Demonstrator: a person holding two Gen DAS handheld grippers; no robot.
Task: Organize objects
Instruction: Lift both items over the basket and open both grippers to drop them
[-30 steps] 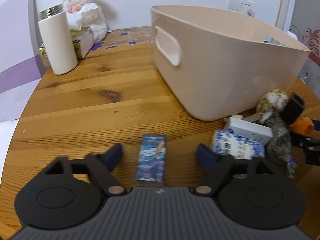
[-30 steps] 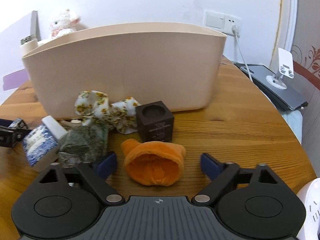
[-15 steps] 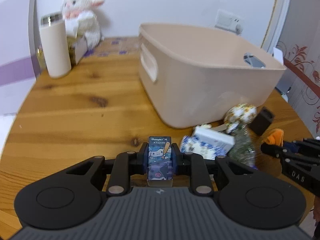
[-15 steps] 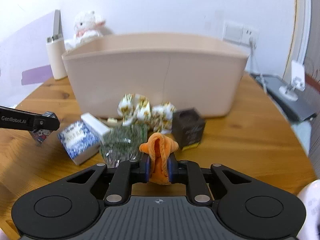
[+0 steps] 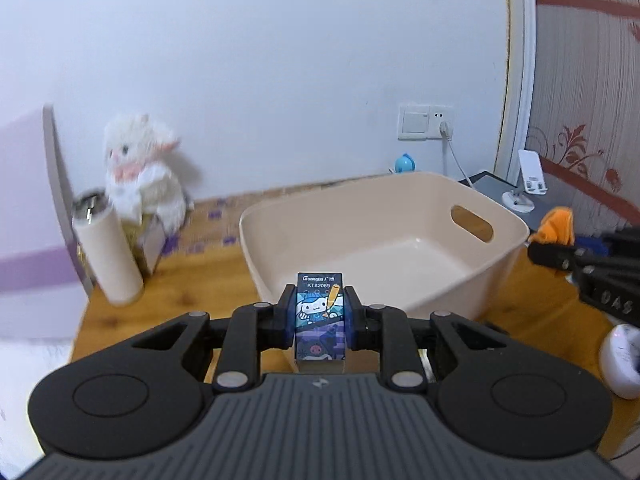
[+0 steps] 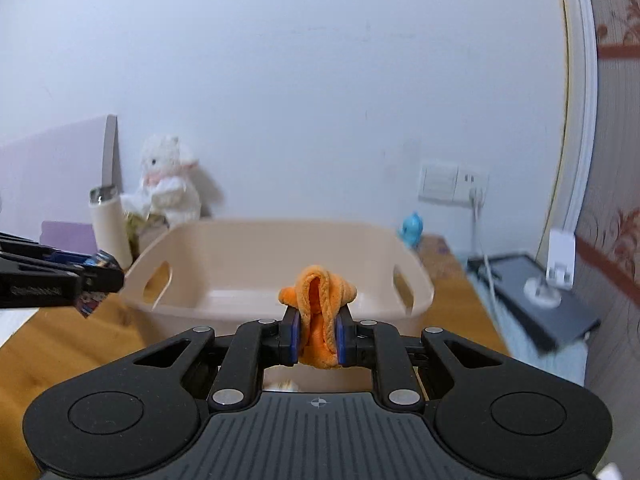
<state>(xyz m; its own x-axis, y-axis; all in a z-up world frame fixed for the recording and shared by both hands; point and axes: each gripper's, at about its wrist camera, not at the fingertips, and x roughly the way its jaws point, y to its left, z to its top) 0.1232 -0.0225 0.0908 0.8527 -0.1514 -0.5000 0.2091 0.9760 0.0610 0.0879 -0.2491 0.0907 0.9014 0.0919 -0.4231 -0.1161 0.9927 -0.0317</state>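
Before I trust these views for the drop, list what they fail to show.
- Left wrist view: table in front of the beige bin hidden behind the left claw and its cartoon box.
- Right wrist view: bin floor partly hidden by the orange plush.
- Both views: white plush toy blurred.

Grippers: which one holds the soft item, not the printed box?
The right gripper, clamping the orange plush piece; the left gripper grips the cartoon-printed box.
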